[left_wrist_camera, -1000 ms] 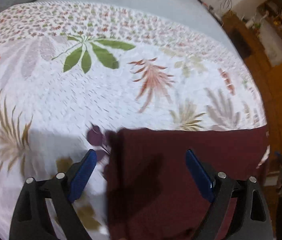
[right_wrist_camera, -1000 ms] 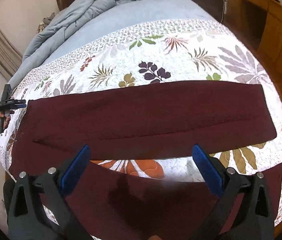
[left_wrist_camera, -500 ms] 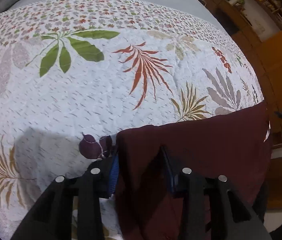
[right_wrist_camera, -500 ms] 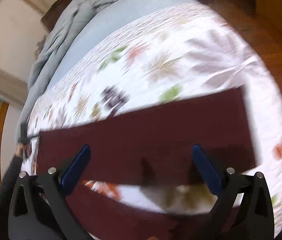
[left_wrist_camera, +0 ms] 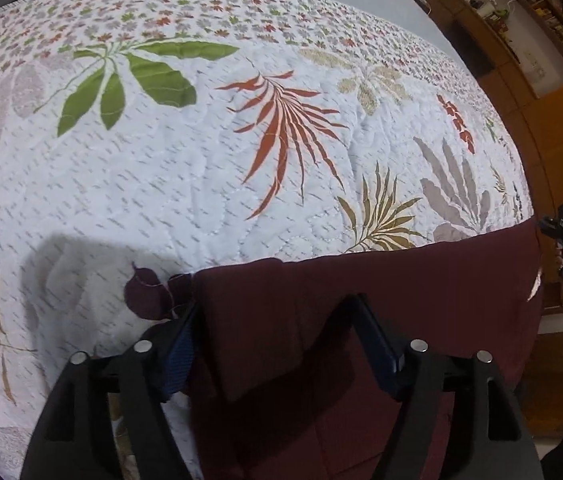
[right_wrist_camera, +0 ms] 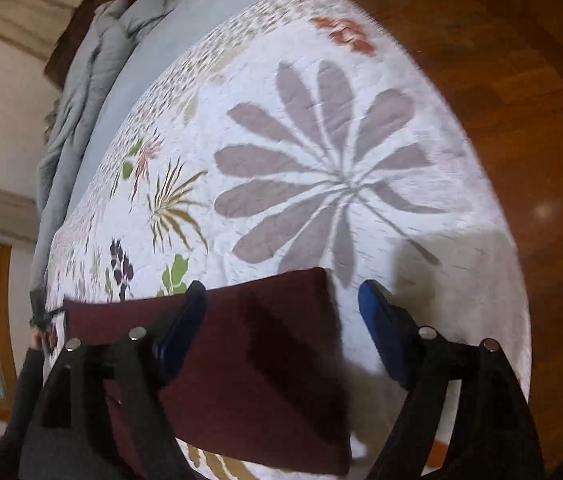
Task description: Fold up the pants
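Down on the leaf-print quilt [left_wrist_camera: 161,200], the maroon pants [left_wrist_camera: 361,300] lie flat near the bed's foot. Left gripper [left_wrist_camera: 281,344] straddles one end of them, jaws opening, the cloth between but unpinched. Right gripper [right_wrist_camera: 281,312] hangs over the other end, the pants' corner between its closing, still spread jaws.

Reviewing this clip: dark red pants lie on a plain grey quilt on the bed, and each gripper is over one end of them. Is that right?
Not quite. The quilt is white with a printed pattern of coloured leaves, not plain grey; the left wrist view shows it clearly. The rest stands: the dark red pants lie on it, with the left gripper and right gripper each over one end.
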`<move>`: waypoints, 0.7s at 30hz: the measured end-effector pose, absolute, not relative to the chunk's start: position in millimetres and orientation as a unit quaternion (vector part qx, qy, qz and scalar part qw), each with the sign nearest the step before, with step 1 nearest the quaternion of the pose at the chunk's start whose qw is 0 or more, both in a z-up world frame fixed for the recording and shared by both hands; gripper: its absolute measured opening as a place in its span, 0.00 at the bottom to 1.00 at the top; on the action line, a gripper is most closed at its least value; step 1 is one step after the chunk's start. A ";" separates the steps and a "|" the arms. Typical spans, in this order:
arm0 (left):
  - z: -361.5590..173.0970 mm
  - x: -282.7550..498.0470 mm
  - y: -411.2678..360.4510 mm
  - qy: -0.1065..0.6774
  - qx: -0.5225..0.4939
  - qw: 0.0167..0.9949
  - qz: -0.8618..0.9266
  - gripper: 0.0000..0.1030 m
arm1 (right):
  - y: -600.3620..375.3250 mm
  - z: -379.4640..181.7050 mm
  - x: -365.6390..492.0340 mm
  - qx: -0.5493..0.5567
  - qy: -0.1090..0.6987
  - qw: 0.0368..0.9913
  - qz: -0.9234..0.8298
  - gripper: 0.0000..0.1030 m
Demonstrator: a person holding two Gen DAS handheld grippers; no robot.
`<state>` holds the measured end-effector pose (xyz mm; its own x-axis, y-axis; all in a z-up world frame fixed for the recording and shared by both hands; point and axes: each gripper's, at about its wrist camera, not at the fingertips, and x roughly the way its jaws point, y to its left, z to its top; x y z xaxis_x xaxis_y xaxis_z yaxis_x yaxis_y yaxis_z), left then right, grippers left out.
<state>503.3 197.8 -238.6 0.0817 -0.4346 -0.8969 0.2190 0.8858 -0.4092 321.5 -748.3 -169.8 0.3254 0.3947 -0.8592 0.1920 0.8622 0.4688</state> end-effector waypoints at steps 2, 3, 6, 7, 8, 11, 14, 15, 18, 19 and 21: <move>-237.9 503.2 197.7 0.640 -0.087 0.731 -0.219 0.70 | -745.2 -174.0 323.8 0.245 0.583 0.770 0.081 0.85; -237.1 502.7 198.6 0.640 -0.089 0.732 -0.216 0.67 | -743.8 -174.8 324.6 0.242 0.583 0.770 0.089 0.85; -233.6 500.2 208.1 0.634 -0.107 0.739 -0.202 0.39 | -739.7 -175.8 327.6 0.243 0.586 0.764 0.120 0.78; -232.0 498.7 211.3 0.631 -0.112 0.741 -0.198 0.32 | -737.4 -176.6 329.0 0.239 0.591 0.761 0.124 0.75; -229.8 495.9 213.2 0.627 -0.118 0.744 -0.199 0.29 | -735.1 -177.0 330.2 0.234 0.594 0.759 0.124 0.69; -224.2 491.1 211.5 0.618 -0.119 0.753 -0.195 0.23 | -737.7 -172.7 328.9 0.224 0.599 0.761 0.113 0.26; -210.7 484.6 214.2 0.595 -0.137 0.767 -0.198 0.19 | -737.6 -159.0 320.3 0.214 0.590 0.771 0.111 0.25; -202.1 479.7 217.3 0.581 -0.145 0.775 -0.201 0.19 | -736.2 -153.5 318.4 0.209 0.587 0.775 0.109 0.24; -178.9 466.8 221.7 0.554 -0.157 0.791 -0.207 0.18 | -734.9 -134.5 310.2 0.198 0.574 0.788 0.101 0.24; -171.4 463.1 222.1 0.549 -0.160 0.793 -0.211 0.18 | -734.8 -125.7 305.4 0.195 0.568 0.793 0.099 0.24; -152.9 454.5 221.8 0.540 -0.165 0.796 -0.219 0.18 | -733.4 -112.0 297.3 0.191 0.559 0.801 0.096 0.24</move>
<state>454.5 221.8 -152.9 0.3215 -0.5272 -0.7866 0.1709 0.8493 -0.4994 297.3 -733.4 -112.0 0.3566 0.3675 -0.8589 0.0584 0.9088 0.4131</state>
